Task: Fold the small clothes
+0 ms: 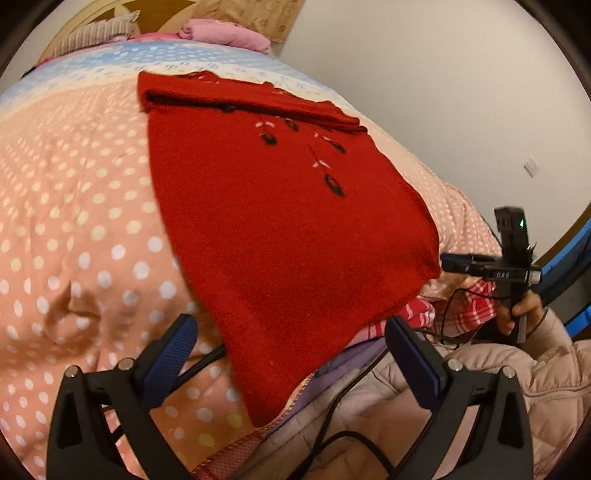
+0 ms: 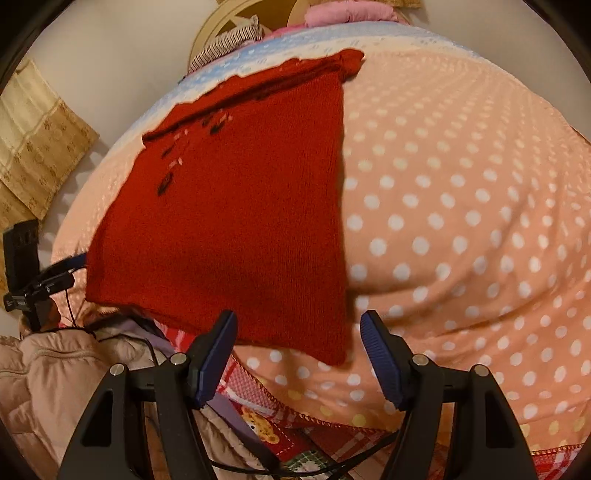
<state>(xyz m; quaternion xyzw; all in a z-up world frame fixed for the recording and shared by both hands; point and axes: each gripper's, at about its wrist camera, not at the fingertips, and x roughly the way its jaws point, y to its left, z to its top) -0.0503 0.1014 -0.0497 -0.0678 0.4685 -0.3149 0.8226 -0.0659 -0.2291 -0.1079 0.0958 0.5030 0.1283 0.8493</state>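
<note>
A red knitted sweater (image 1: 280,221) lies flat on a bed covered by a peach quilt with white polka dots (image 1: 85,229). The sweater occupies the centre of both views. Its far end, toward the top of the frame, is folded over into a band, and small dark and pink embroidered motifs (image 1: 295,147) sit just below that fold. Its near hem hangs at the quilt's edge, at the lower centre of each frame.

The left claw (image 1: 291,354) stands open, with both blue-padded fingers apart at the bottom of the left wrist view. The sweater's near corner lies between the fingers, but the pads do not press on it.

The right claw (image 2: 299,354) is also open and holds nothing. Its fingers straddle the other near corner of the sweater at the lower centre of the right wrist view, without contact that can be confirmed.

A person's hand (image 1: 517,314) grips the right claw's handle at the right edge of the left wrist view, above a pale pink padded jacket sleeve (image 1: 517,376). Pink folded cloth (image 1: 221,33) lies at the head of the bed, top of frame.
</note>
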